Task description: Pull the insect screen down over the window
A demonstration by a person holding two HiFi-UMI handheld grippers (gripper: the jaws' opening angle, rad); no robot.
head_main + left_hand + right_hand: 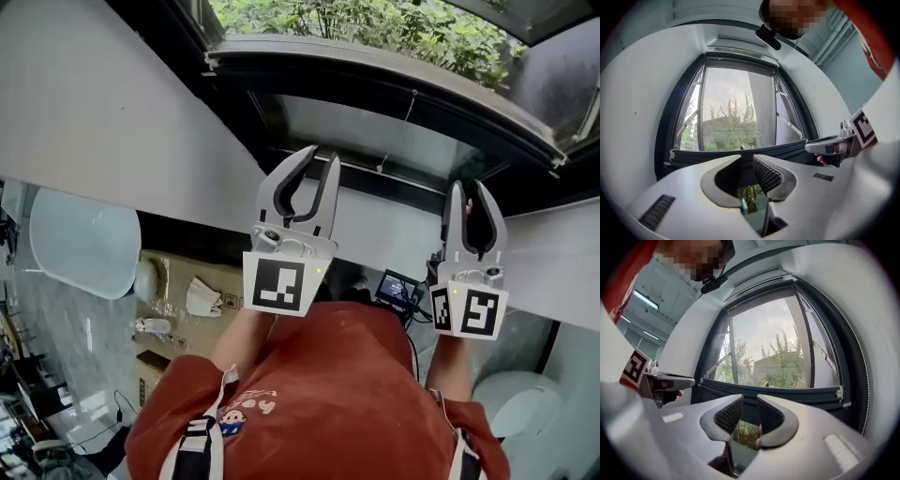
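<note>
Left: the left gripper (322,156) is raised to the window (412,141), with its marker cube toward the person's red shirt (328,394). In the left gripper view its jaws stand apart. Nothing is clamped between them, and the tips (747,159) reach the dark horizontal bar (717,157) that spans the lower part of the window opening. Whether the tips touch that bar cannot be determined.

Task item: the dark horizontal bar, taken as the pull rail of the insect screen, runs from the window's left edge to its right edge, low in the opening. Glass, sky and trees show above it. The mesh itself cannot be made out in any view.

Right: the right gripper (469,186) is held at the same height, toward the window's right edge and well apart from the left one. In the right gripper view its jaws are also apart, with a narrower gap than the left pair. The tips (750,399) sit at the same bar (797,392) and nothing is held between them. A small pinkish patch shows low between the pads; it cannot be identified.

Surroundings: below the white wall (112,112) lie cardboard boxes (178,291), and a small lit screen (398,289) sits between the two grippers.
</note>
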